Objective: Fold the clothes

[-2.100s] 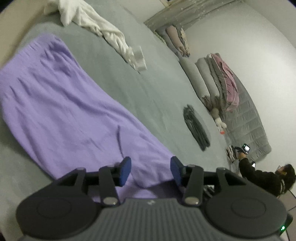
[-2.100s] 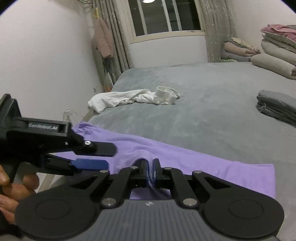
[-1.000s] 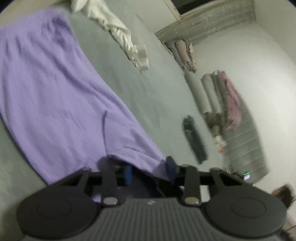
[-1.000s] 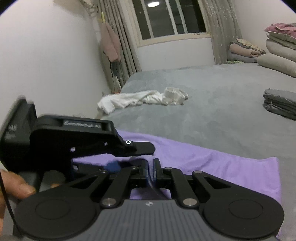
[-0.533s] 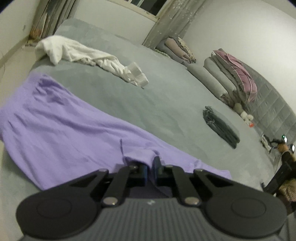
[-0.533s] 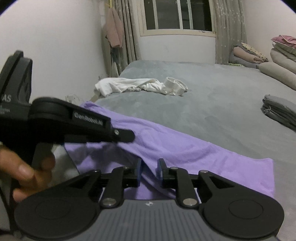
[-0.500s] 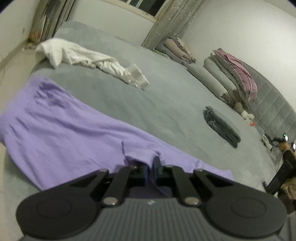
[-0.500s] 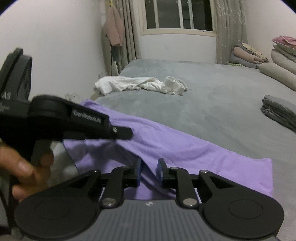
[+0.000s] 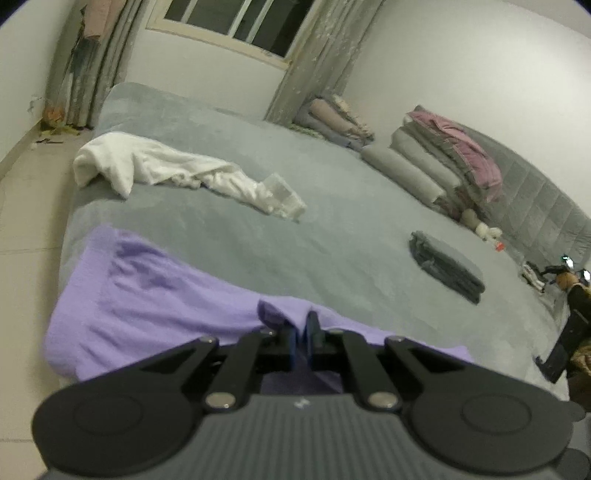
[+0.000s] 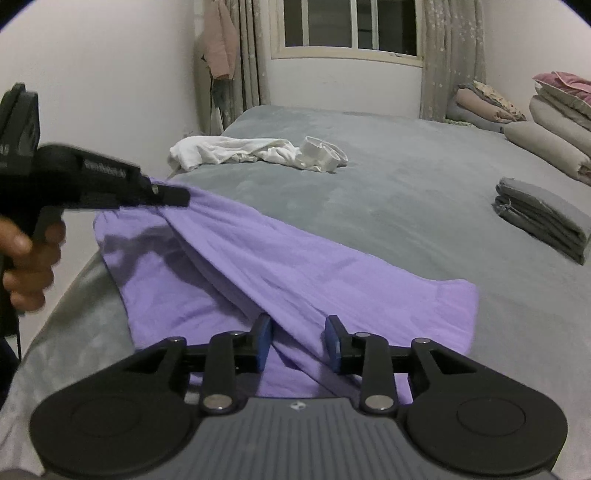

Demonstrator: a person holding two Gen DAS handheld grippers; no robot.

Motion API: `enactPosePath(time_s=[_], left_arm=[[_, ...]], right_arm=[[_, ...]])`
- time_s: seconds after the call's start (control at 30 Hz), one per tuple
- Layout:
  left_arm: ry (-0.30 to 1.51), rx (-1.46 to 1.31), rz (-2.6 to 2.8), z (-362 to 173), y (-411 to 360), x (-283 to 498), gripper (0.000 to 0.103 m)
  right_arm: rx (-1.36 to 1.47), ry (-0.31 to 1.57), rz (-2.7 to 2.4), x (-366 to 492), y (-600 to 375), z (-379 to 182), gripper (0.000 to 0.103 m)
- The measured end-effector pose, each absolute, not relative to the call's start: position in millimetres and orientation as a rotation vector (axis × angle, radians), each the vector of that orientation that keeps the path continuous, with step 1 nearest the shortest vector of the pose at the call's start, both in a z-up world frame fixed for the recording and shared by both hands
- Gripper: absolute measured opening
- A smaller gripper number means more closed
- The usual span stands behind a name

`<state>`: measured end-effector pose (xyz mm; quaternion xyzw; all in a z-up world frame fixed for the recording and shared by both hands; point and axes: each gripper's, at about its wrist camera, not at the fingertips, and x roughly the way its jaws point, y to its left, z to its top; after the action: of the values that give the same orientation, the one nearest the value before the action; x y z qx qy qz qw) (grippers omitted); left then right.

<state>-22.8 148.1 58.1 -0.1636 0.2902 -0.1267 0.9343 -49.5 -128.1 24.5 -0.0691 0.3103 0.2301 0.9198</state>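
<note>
Where left gripper (image 9: 302, 341) fingers pinch it, purple garment (image 10: 303, 269) ridges up, creased; right gripper (image 10: 298, 343) fingers spreading, fabric between.

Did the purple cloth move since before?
Yes. The purple cloth has been lifted at one edge by the left gripper, rising off the grey bed, toward the white garment.

A wide bed (image 10: 388, 184) with a grey cover fills the room. Behind the head end of the bed is a window (image 10: 351, 26) flanked by pale curtains (image 10: 450, 55). Along the bed's right side lie rolled and stacked quilts (image 9: 443, 162), one pink on top. Beside the bed's far left corner a pinkish garment (image 10: 219, 48) hangs by the curtain. Left of the bed is pale tiled floor (image 9: 22, 206).
</note>
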Motion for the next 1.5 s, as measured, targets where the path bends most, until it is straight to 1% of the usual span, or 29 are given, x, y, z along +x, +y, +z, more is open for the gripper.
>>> enactPosePath(time_s=[0.17, 0.4, 0.5, 0.6, 0.63, 0.67, 0.7, 0.87, 1.1, 1.23, 1.33, 1.5], left_arm=[[0.563, -0.298, -0.254, 63.0, 153.0, -23.2, 0.004], [0.631, -0.293, -0.246, 48.9, 161.8, -27.3, 0.004], [0.676, -0.334, -0.261, 37.3, 165.2, -27.6, 0.004], [0.692, -0.397, -0.255, 32.5, 174.3, -25.2, 0.009], [0.682, -0.406, -0.247, 34.4, 177.8, -25.0, 0.012], [0.672, -0.415, -0.239, 36.3, 181.3, -24.8, 0.019], [0.663, -0.425, -0.233, 38.2, 185.0, -24.0, 0.021], [0.656, -0.489, -0.198, 42.7, 203.5, -13.3, 0.026], [0.735, -0.396, -0.227, 36.3, 185.7, 11.2, 0.029], [0.755, -0.346, -0.256, 32.2, 171.0, 16.5, 0.025], [0.759, -0.318, -0.26, 29.7, 162.3, 17.3, 0.009], [0.69, -0.356, -0.215, 38.6, 167.7, 6.6, 0.006]], right_arm=[[-0.134, 0.653, 0.476, -47.3, -132.3, 23.2, 0.034], [-0.115, 0.669, 0.485, -46.2, -138.4, 21.1, 0.037], [-0.105, 0.676, 0.489, -46.4, -142.2, 20.1, 0.039], [-0.098, 0.679, 0.494, -45.8, -143.8, 20.3, 0.039], [-0.099, 0.679, 0.495, -45.9, -143.7, 20.3, 0.039], [-0.099, 0.678, 0.497, -46.0, -143.6, 20.4, 0.039], [-0.099, 0.677, 0.498, -46.1, -143.7, 20.4, 0.04], [-0.094, 0.676, 0.501, -46.7, -143.9, 19.8, 0.04], [-0.097, 0.674, 0.505, -46.1, -140.9, 19.2, 0.041], [-0.092, 0.673, 0.506, -46.5, -141.0, 18.5, 0.041], [-0.087, 0.673, 0.508, -46.1, -141.7, 18.2, 0.041], [-0.066, 0.659, 0.517, -46.9, -143.8, 21.1, 0.041]])
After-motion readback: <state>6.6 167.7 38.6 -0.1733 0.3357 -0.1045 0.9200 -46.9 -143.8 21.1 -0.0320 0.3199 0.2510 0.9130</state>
